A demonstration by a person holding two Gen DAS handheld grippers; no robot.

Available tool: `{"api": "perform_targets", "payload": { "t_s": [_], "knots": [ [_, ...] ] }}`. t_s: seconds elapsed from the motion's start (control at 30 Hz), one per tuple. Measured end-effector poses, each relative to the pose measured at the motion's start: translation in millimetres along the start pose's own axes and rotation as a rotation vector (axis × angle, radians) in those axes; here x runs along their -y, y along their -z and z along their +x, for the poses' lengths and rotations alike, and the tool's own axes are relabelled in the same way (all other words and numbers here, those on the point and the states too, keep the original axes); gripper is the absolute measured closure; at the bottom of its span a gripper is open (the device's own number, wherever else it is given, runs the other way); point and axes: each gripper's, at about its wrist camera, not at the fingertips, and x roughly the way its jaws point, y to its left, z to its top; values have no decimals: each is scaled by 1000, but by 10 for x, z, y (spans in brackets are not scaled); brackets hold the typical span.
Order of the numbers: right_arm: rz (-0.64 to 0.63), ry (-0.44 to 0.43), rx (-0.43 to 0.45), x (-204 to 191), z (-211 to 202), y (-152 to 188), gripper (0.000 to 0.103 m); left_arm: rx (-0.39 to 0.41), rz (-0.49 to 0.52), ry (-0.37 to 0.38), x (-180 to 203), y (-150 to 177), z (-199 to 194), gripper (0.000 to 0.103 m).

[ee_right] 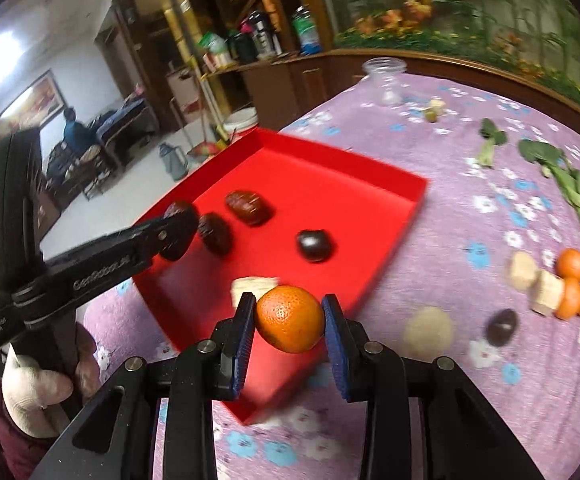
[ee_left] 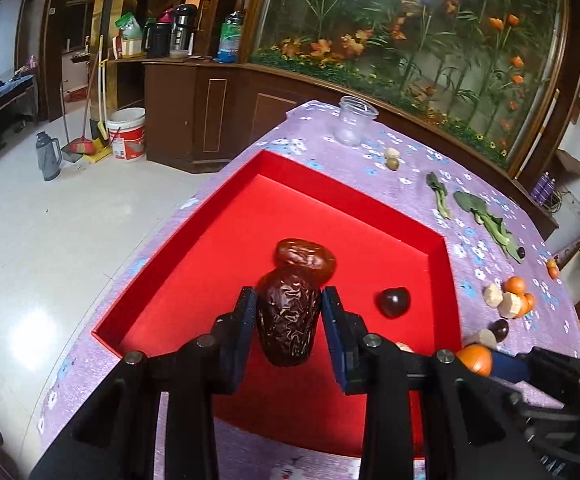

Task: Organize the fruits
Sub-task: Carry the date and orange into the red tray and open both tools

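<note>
Gripped date [ee_left: 288, 316] and tangerine [ee_right: 290, 318] above red tray [ee_left: 346, 208]

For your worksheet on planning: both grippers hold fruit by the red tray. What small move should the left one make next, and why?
Probably lower and release: the left gripper holds a date just above the tray, where another date already lies.

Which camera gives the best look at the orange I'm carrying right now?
The right wrist view: the orange sits centred and sharp between the right gripper's fingers, above the near rim of the red tray. The left wrist view catches only part of it at the lower right.
</note>
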Motion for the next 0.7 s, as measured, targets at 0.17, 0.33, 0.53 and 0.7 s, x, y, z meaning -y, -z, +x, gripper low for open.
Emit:
{"api": "perform_targets", "payload": {
  "t_s": [0.17, 0.33, 0.53, 0.7],
  "knots": [
    [-25, -4, -38, -126, 187, 4, 66, 6, -10, -8, -76, 7, -1, 71],
    [-31, -11, -62, -182, 312, 20, 65, 8, -7, -2, -64, 7, 12, 63],
    [-44, -13, -69, -229, 380, 9, 64, 16, 19, 1, 26, 11, -7, 50],
    [-42, -17, -64, -251, 354, 22, 64, 22, 34, -16, 77, 19, -38, 47]
  ]
}}
